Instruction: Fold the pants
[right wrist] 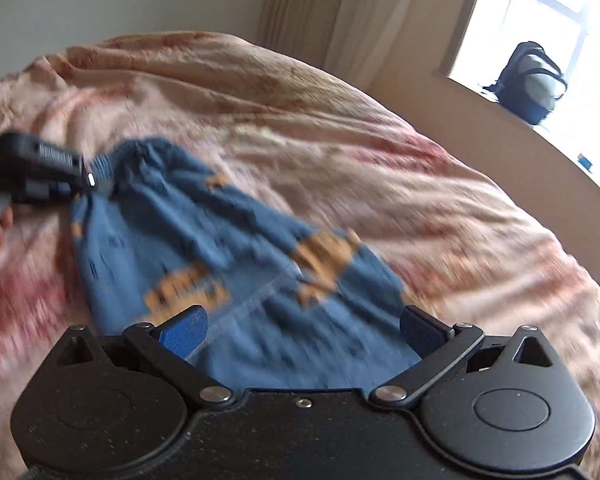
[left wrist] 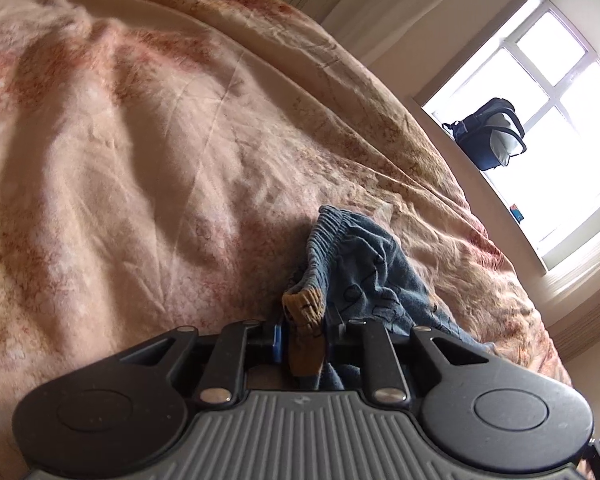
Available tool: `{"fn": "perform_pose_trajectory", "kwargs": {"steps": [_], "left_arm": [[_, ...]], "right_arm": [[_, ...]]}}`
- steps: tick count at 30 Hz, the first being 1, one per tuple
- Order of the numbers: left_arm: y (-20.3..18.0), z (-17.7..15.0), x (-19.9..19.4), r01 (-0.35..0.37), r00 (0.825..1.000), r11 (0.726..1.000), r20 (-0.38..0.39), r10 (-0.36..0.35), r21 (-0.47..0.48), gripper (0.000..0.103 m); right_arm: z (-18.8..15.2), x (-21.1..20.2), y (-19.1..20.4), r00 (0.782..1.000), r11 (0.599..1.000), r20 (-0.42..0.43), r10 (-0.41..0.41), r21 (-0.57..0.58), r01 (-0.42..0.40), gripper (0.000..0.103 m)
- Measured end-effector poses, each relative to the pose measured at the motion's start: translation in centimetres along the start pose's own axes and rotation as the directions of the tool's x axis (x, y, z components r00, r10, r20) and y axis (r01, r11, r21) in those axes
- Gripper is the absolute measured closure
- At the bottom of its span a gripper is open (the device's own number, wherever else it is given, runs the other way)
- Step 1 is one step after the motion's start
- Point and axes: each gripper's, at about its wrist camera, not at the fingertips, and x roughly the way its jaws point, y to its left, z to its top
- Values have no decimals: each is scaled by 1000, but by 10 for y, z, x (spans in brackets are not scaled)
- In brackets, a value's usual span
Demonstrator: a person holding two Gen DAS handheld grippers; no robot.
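Fold's barely started imo. Blue pants (right wrist: pixel 236 240) lie bunched on the bed (right wrist: pixel 420 168). Left hand-held gripper (left wrist: pixel 304 332) clenched on the fabric near the waistband, right hand-held gripper (right wrist: pixel 304 328) released, nothing grabbed. Whole fold left tbh.

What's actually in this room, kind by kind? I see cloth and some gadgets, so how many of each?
Pants: 1, blue with orange patches
Bedspread: 1, pink patterned
Handheld grippers: 2, the left gripper and the right gripper
Bag on the windowsill: 1
Total: 5
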Motion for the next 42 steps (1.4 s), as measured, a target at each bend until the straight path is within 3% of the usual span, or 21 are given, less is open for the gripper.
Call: {"fn": "perform_pose_trajectory", "kwargs": {"steps": [4, 10, 17, 19, 21, 25, 28, 33, 35, 36, 37, 39, 42], "left_arm": [[-10, 0, -11, 4, 999, 998, 38, -7, 61, 84], [-36, -2, -38, 14, 994, 984, 105, -33, 178, 86], [-119, -7, -69, 51, 987, 926, 121, -103, 375, 86], [-154, -14, -79, 62, 982, 891, 131, -135, 450, 86], [-190, -29, -87, 57, 978, 834, 139, -158, 548, 86], [-249, -77, -92, 15, 979, 691, 130, -158, 723, 86], [-280, -119, -89, 19, 984, 607, 91, -150, 794, 86], [-306, -192, -71, 17, 992, 454, 43, -121, 891, 86], [-305, -213, -60, 39, 994, 433, 8, -107, 901, 85], [-302, -222, -55, 54, 995, 426, -11, -102, 903, 80], [-299, -229, -50, 64, 995, 415, -26, -96, 908, 66], [-289, -239, -43, 78, 995, 384, -49, -83, 920, 52], [-277, -244, -44, 84, 995, 356, -61, -75, 931, 45]], "right_arm": [[-26, 6, -2, 999, 997, -14, 32, 74, -31, 2], [-31, -49, -24, 996, 997, 89, 23, 77, -30, 1], [-60, -77, -64, 994, 984, 108, -9, 176, -10, 1], [-61, -81, -76, 991, 987, 132, -4, 162, -18, 1], [-65, -85, -92, 989, 986, 143, -40, 165, 16, 1], [-82, -82, -139, 988, 950, 108, -112, 302, 74, 1], [-96, -80, -167, 985, 906, 40, -170, 400, 140, 1], [-107, -94, -188, 982, 876, 89, -168, 470, 107, 1], [-108, -96, -188, 981, 877, 105, -161, 472, 93, 1], [-109, -95, -188, 982, 878, 106, -156, 471, 88, 1], [-110, -93, -188, 984, 879, 105, -145, 471, 79, 1], [-110, -88, -188, 988, 878, 103, -112, 476, 51, 1], [-110, -83, -189, 990, 866, 121, -66, 500, -4, 1]]}}
